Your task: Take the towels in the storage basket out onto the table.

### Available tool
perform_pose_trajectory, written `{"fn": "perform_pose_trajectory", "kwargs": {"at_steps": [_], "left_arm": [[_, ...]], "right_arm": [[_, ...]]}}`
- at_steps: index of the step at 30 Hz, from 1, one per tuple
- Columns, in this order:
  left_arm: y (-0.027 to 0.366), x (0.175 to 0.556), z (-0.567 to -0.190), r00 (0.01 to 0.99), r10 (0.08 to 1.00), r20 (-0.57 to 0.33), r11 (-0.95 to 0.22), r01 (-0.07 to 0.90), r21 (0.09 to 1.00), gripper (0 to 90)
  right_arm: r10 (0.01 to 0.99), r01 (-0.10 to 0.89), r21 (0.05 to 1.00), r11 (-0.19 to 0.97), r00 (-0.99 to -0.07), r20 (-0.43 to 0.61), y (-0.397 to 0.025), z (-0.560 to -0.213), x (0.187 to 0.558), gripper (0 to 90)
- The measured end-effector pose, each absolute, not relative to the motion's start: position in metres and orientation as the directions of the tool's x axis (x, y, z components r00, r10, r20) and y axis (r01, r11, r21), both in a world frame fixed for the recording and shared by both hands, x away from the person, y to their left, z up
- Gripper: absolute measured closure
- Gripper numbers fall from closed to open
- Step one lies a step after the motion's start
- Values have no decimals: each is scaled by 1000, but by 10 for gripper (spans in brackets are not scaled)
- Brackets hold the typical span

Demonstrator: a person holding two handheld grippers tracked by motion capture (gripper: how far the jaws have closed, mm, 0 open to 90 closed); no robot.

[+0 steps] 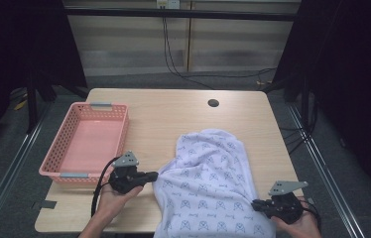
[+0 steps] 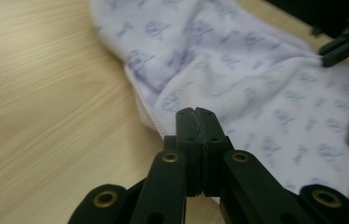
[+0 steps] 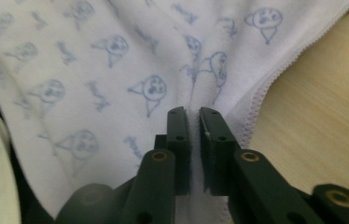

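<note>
A white cloth [image 1: 208, 183] printed with small blue figures lies rumpled on the wooden table [image 1: 173, 114], its near part hanging over the front edge. My left gripper [image 1: 156, 174] is shut on the cloth's left hem, drawing it into a point. In the left gripper view its jaws are pressed together [image 2: 196, 112] at the hem of the cloth [image 2: 256, 93]. My right gripper [image 1: 254, 203] pinches the cloth's right edge; the right gripper view shows white fabric squeezed in the narrow gap [image 3: 194, 116], next to the stitched hem of the cloth [image 3: 116, 70].
An empty pink plastic basket [image 1: 59, 148] stands at the table's left side, just beyond my left hand. A round cable hole [image 1: 213, 103] sits near the far edge. Bare tabletop lies between basket and cloth and behind the cloth.
</note>
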State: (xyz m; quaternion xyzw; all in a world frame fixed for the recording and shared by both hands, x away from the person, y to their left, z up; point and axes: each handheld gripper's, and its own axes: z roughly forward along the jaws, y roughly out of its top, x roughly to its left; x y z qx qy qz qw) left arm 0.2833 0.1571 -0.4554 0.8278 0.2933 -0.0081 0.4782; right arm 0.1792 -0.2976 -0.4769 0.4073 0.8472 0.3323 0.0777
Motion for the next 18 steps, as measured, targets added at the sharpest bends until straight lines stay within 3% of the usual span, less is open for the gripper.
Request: {"fn": "perform_pose_trajectory", "kwargs": {"at_steps": [1, 2, 3, 4, 8, 11, 18], "left_arm": [[156, 284, -456, 834, 458, -308, -372, 495, 785, 883], [153, 286, -458, 825, 496, -272, -379, 487, 787, 867], [153, 289, -460, 818, 504, -277, -379, 498, 780, 746], [152, 292, -463, 812, 501, -299, -373, 514, 772, 736], [141, 305, -469, 799, 525, -293, -392, 533, 750, 652], [130, 323, -481, 781, 561, -276, -410, 551, 726, 613], [115, 350, -500, 754, 603, -261, -440, 587, 679, 530]], "right_arm": [[738, 625, 640, 447, -662, 130, -298, -473, 178, 755], [745, 612, 652, 448, -659, 107, -298, -471, 178, 733], [749, 599, 695, 397, -649, 131, -302, -470, 185, 674], [760, 593, 713, 375, -637, 130, -303, -469, 191, 637], [784, 576, 744, 339, -610, 115, -303, -468, 215, 576], [822, 571, 745, 346, -567, 53, -302, -468, 256, 512], [872, 613, 740, 276, -484, 76, -302, -483, 333, 426]]}}
